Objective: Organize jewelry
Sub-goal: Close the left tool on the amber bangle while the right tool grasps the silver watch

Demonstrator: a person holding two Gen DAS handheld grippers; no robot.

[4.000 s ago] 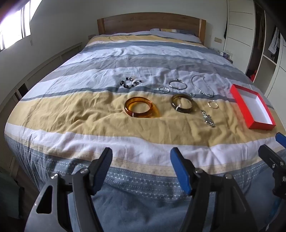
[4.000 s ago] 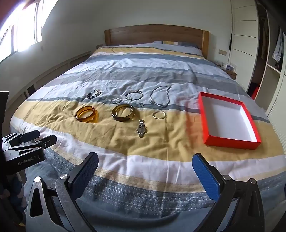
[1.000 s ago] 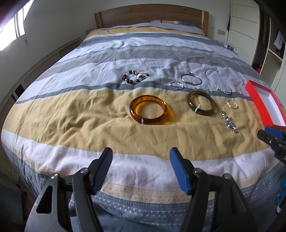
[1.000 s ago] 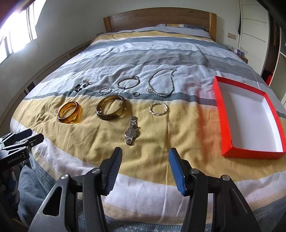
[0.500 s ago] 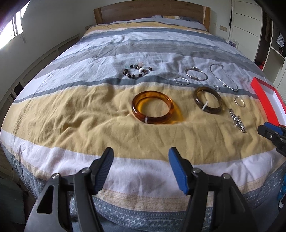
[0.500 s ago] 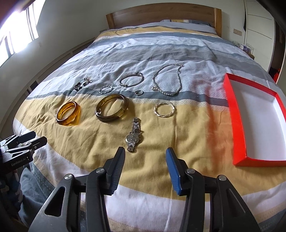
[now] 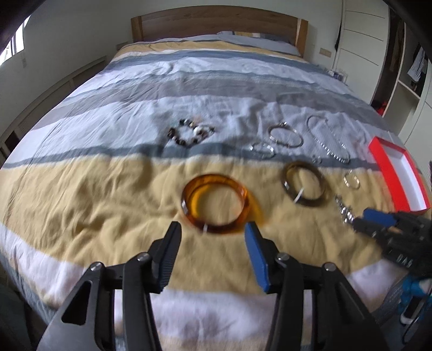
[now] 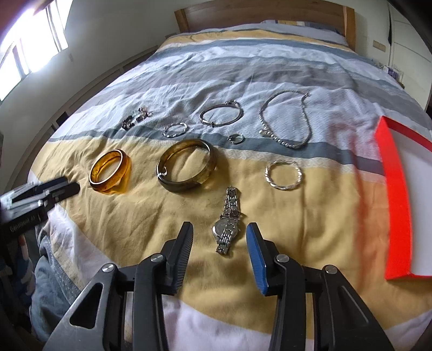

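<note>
Jewelry lies on the striped bed. An amber bangle (image 7: 214, 203) (image 8: 110, 172) sits just beyond my open left gripper (image 7: 213, 229). A silver watch (image 8: 228, 220) lies between the tips of my open right gripper (image 8: 219, 229), which also shows in the left wrist view (image 7: 378, 218). A dark olive bangle (image 8: 186, 165) (image 7: 304, 183), a twisted ring bracelet (image 8: 283, 174), a chain necklace (image 8: 286, 118), a silver bangle (image 8: 221, 116), a small silver bracelet (image 8: 175, 129), a ring (image 8: 235, 138) and a bead bracelet (image 7: 189, 132) lie farther back. An open red box (image 8: 397, 194) (image 7: 397, 172) is at right.
The wooden headboard (image 7: 216, 23) is at the far end. A wardrobe and shelves (image 7: 391, 54) stand to the right of the bed. A window (image 8: 29, 51) is on the left wall. The bed's near edge drops off below both grippers.
Both grippers have moved forward and down toward the bed. The left has closed in on the amber bangle, the right on the watch, and the right jaws have narrowed since four seconds ago.
</note>
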